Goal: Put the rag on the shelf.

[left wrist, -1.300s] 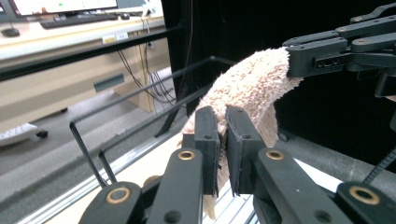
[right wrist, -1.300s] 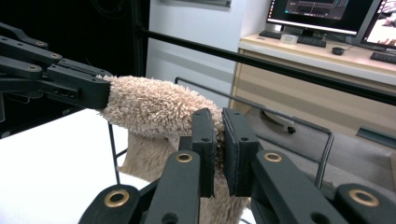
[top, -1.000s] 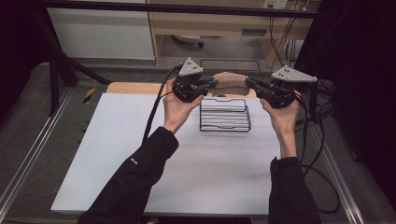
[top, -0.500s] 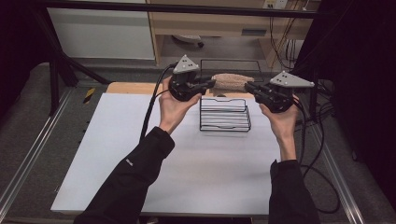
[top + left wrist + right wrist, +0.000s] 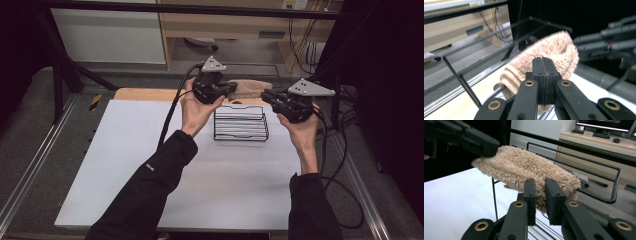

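Left gripper (image 5: 231, 90) held above the table's far edge, jaws pressed together on one end of a tan fleecy cloth (image 5: 250, 89); in the left gripper view (image 5: 543, 75) the jaw faces meet with only a thin seam between them, cloth (image 5: 549, 53) bulging just beyond. Right gripper (image 5: 267, 97) opposite, pointing toward the left one. In the right gripper view (image 5: 540, 195) its jaws stand narrowly apart with the cloth's (image 5: 529, 167) other end sitting in the gap; cannot tell whether they actually pinch it.

Black wire basket (image 5: 241, 123) sits on the white table (image 5: 150, 170), between the two hands, toward the far side. Nothing visible inside it; white surface shows through the wires.

Cloth is folded into a long roll, long axis running left to right across the table, spanning from one gripper to the other. It hangs in the air over the basket's far rim, held up off the table.

Wooden board (image 5: 145, 94) lies along the table's far edge, to the left of the left gripper.
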Demonstrator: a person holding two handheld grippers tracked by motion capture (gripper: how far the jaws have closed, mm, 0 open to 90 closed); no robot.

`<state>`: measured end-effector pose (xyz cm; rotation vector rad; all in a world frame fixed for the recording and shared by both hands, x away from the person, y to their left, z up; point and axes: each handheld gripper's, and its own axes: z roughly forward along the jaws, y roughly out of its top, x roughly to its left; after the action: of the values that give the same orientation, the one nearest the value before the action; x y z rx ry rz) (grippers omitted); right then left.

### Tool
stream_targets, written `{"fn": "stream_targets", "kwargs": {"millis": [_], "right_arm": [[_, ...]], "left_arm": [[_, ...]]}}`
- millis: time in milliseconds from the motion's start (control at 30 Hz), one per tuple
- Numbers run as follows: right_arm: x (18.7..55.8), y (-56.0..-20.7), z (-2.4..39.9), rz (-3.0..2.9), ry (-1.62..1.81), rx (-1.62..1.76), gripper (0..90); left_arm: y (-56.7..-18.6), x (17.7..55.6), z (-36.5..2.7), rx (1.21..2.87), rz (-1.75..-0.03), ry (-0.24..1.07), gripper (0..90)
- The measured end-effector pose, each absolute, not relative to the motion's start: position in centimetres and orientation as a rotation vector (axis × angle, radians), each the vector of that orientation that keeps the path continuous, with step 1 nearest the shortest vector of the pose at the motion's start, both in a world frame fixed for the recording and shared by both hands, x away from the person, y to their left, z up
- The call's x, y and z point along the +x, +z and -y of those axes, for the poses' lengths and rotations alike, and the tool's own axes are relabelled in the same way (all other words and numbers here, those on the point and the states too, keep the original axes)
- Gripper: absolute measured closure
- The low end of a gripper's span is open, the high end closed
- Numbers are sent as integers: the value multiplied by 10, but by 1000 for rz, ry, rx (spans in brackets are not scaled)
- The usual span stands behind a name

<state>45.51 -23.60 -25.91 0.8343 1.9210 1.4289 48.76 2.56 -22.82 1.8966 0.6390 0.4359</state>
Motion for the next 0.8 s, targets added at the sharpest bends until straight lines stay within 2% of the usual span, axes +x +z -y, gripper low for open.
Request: {"fn": "stream_targets", "kwargs": {"millis": [300, 533, 800], "right_arm": [[450, -256, 239, -1936, 1465, 860, 712], [452, -261, 237, -1982, 1453, 935, 878], [461, -277, 238, -1948, 1419, 1022, 900]], "left_arm": [[-241, 486, -28, 1928, -629, 444, 897], [-250, 486, -29, 1939, -624, 447, 895], [-261, 494, -28, 1922, -651, 431, 894]]}}
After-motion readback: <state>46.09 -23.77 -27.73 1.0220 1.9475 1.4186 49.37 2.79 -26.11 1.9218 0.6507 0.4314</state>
